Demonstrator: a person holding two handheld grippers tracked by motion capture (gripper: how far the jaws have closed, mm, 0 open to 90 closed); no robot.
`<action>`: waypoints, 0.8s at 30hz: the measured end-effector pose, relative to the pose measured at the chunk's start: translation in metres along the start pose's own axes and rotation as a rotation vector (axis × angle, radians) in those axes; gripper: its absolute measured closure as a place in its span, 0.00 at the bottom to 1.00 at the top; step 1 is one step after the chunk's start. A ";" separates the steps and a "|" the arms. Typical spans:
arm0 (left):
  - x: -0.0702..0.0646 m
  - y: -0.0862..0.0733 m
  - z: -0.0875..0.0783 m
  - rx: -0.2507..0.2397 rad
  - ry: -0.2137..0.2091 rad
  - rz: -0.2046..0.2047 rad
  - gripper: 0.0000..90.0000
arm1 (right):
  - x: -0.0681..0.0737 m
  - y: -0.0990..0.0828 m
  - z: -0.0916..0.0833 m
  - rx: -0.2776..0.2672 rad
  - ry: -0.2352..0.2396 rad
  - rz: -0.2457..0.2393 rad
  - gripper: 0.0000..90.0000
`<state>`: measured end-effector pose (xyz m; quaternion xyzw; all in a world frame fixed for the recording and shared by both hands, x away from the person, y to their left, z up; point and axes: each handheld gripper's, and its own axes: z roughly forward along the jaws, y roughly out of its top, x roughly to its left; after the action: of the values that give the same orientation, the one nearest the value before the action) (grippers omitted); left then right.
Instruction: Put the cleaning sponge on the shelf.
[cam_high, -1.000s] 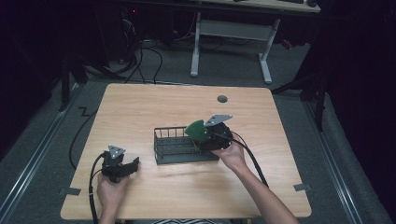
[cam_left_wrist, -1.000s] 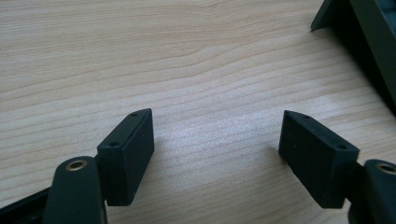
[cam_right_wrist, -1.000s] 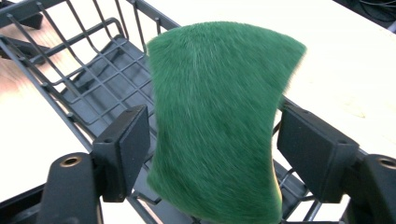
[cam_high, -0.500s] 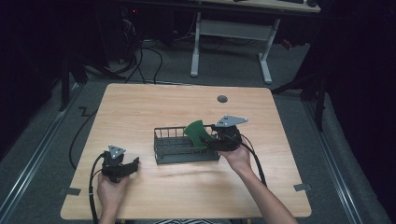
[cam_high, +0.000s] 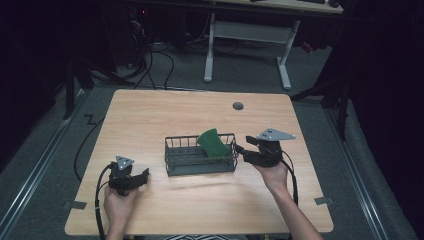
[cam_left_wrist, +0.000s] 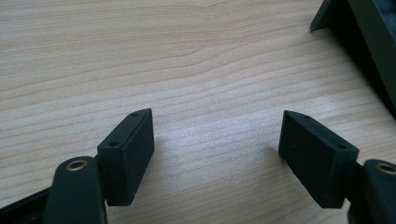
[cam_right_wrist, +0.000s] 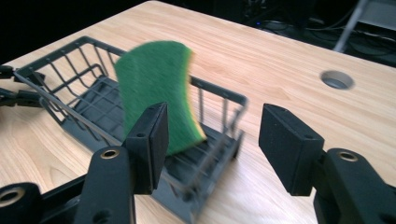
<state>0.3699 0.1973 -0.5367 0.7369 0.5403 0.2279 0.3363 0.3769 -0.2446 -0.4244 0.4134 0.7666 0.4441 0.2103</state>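
Leaning against the right end wall of the one wire basket (cam_high: 201, 156) stands the one green sponge (cam_high: 213, 142), let go. Right tongs (cam_right_wrist: 212, 142), just narrowing with nothing between them, sit just beside the basket on the worktop (cam_high: 150, 115); left tongs (cam_left_wrist: 217, 154) are released. Placing looks done; next, withdrawing cleanly.

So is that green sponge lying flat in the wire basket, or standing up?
Standing up. The green sponge leans on edge against the wire basket's right end, its top above the rim; nothing holds it.
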 end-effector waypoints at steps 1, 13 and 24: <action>0.000 0.000 0.000 0.000 0.001 0.001 0.30 | -0.002 -0.004 -0.003 -0.011 -0.009 0.004 0.48; 0.000 0.000 0.000 -0.001 0.002 0.001 0.30 | -0.045 -0.056 -0.034 -0.017 -0.100 0.143 0.49; 0.000 0.000 0.000 -0.001 0.003 0.000 0.30 | -0.060 -0.106 -0.031 0.077 -0.186 0.183 0.48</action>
<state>0.3699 0.1968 -0.5369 0.7366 0.5404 0.2292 0.3360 0.3424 -0.3370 -0.5018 0.5288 0.7192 0.3915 0.2233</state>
